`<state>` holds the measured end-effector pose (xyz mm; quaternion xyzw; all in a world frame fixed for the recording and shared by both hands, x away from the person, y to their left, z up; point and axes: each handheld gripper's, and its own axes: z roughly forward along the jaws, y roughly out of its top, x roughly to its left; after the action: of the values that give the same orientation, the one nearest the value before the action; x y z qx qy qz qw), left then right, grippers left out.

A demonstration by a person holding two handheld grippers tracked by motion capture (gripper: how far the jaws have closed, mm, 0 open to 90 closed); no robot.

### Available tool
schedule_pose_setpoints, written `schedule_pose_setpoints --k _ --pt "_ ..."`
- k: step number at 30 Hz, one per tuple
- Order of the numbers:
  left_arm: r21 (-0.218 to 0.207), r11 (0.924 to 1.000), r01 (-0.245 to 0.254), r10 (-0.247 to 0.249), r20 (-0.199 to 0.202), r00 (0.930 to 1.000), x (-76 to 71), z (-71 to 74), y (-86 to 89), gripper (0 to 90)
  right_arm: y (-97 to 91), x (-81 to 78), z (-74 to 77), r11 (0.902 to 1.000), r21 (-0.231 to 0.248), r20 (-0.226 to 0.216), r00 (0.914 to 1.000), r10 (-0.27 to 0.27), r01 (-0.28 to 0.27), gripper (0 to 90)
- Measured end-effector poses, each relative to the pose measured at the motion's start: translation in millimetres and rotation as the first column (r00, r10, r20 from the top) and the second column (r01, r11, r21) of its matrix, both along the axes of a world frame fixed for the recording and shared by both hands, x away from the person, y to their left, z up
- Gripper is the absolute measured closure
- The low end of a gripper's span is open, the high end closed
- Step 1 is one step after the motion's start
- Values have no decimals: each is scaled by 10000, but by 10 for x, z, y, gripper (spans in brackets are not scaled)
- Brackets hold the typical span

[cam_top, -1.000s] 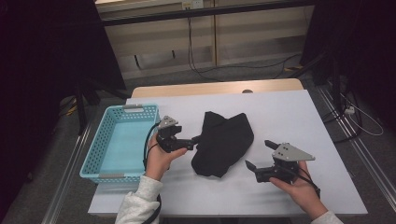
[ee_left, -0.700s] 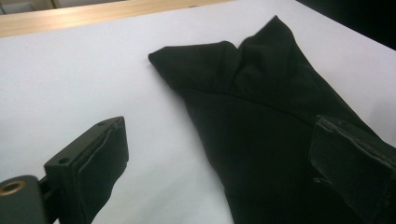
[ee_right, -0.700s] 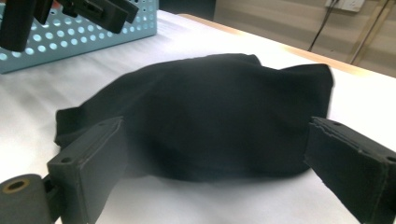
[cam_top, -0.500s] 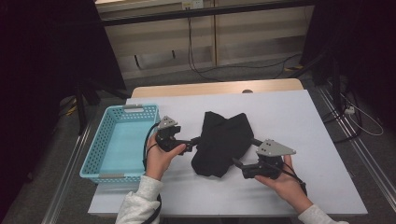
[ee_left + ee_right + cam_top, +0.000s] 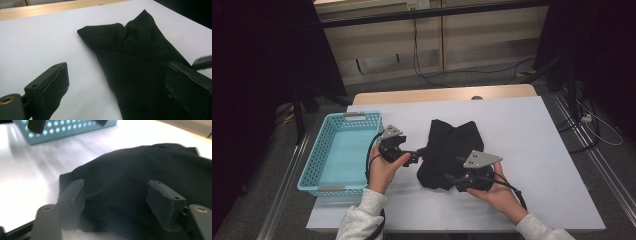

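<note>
Here is the black folded fabric garment, lying crumpled on the white table top, right between the two tools. The left gripper, a black two-jaw hand tool with a grey three-cornered plate on top, sits at the cloth's left edge, pointing across at it. From the left gripper view its jaws stand wide apart: one pad hovers over bare white table, the other hangs over the dark cloth, and nothing is pinched between them. The cloth spreads ahead of and under that far jaw, its two peaked corners pointing away from the tool.

Over to the right gripper, same build, held in the person's right hand at the near edge of the garment. Its jaws have just been closing, and they now stand partly open. In the right gripper view the two pads straddle a rounded hump of the black fabric, which lies directly between and ahead of them. The picture is blurred there, so I cannot tell whether the pads press on the cloth.

Beyond the left gripper, on its far side from the garment, stands a light blue perforated plastic basket at the table's left edge.
</note>
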<state>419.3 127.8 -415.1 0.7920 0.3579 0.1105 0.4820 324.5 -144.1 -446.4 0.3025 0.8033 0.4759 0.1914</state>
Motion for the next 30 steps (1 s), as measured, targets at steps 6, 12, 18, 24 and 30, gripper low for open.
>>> schedule_pose_setpoints --k 6,12,18,24,30 --pt "44 10000 6 -6 7 10000 -4 -6 -1 60 133 14 -50 9942 -1040 -219 9994 260 -282 593" --pt "4 10000 35 -35 6 10000 5 -19 6 64 61 52 -19 9932 -1079 -636 9973 376 -443 882" --pt "-49 10000 -43 43 -7 10000 5 -12 40 64 -212 78 115 9985 -544 -702 9975 27 -65 888" --pt "-32 10000 -1 1 23 10000 3 -15 31 66 -706 104 191 9930 -406 -636 9916 -1130 1106 888" --pt "126 9998 147 -147 -51 9999 0 -48 -10 66 -1043 153 142 9797 -532 -885 9763 -1975 1934 886"
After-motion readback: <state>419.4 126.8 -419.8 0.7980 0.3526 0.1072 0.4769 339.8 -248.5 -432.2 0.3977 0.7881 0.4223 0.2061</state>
